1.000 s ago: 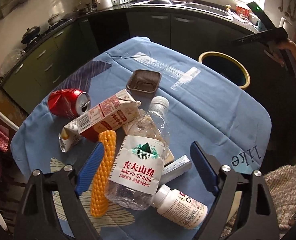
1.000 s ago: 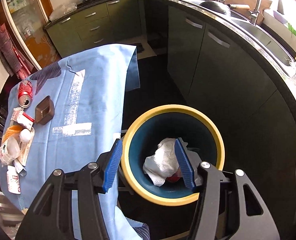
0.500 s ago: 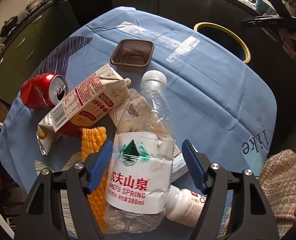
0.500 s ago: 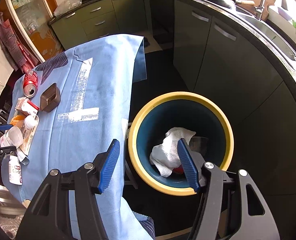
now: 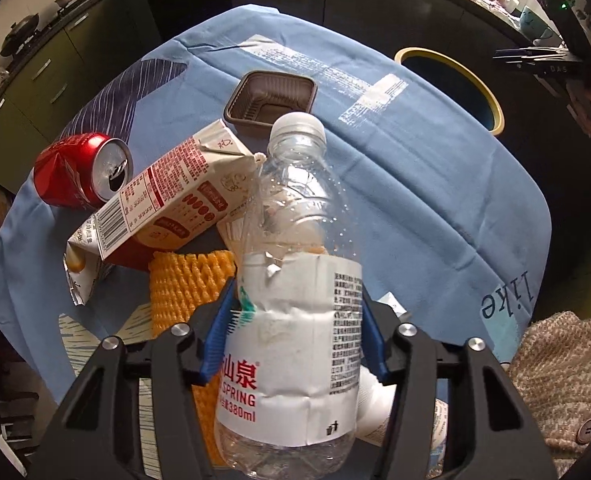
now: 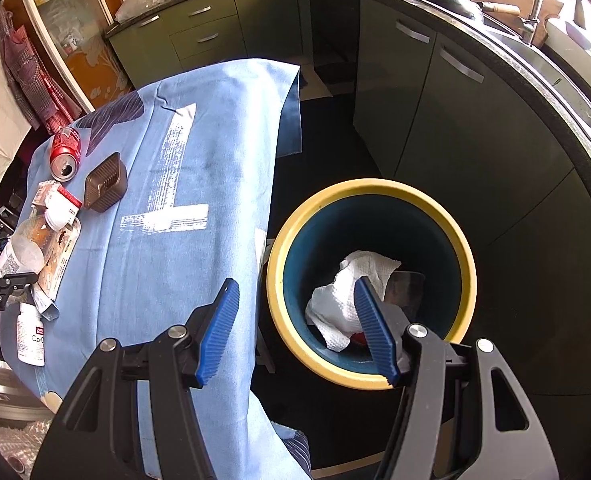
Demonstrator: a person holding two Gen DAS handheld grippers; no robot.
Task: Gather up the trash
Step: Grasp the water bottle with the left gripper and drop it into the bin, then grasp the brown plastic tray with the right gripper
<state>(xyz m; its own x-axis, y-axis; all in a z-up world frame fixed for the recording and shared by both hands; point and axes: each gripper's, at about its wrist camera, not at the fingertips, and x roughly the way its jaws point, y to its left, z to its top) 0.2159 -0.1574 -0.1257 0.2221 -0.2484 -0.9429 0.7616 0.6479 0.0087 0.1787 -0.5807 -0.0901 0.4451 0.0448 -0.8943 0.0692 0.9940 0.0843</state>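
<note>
My left gripper [image 5: 295, 312] is shut on a clear plastic water bottle [image 5: 295, 280] with a white label, cap pointing away, held over the trash pile on the blue tablecloth [image 5: 415, 184]. Beneath lie a milk carton [image 5: 167, 208], a red soda can [image 5: 79, 176], an orange foam net [image 5: 187, 280], a brown plastic tray [image 5: 271, 100] and a white pill bottle [image 6: 31, 334]. My right gripper [image 6: 295, 316] is open and empty above the rim of the yellow-rimmed bin [image 6: 371, 280], which holds crumpled white paper [image 6: 347, 292]. The bin also shows in the left wrist view [image 5: 451, 84].
Dark green kitchen cabinets [image 6: 435, 92] curve behind the bin, with a sink counter [image 6: 555, 64] above. The table's right edge drops to a dark floor [image 6: 327, 128] next to the bin. A knitted sleeve [image 5: 563, 380] is at lower right in the left wrist view.
My left gripper has closed on the water bottle and raised it from the pile. My right gripper has drifted slightly left of the bin, still open.
</note>
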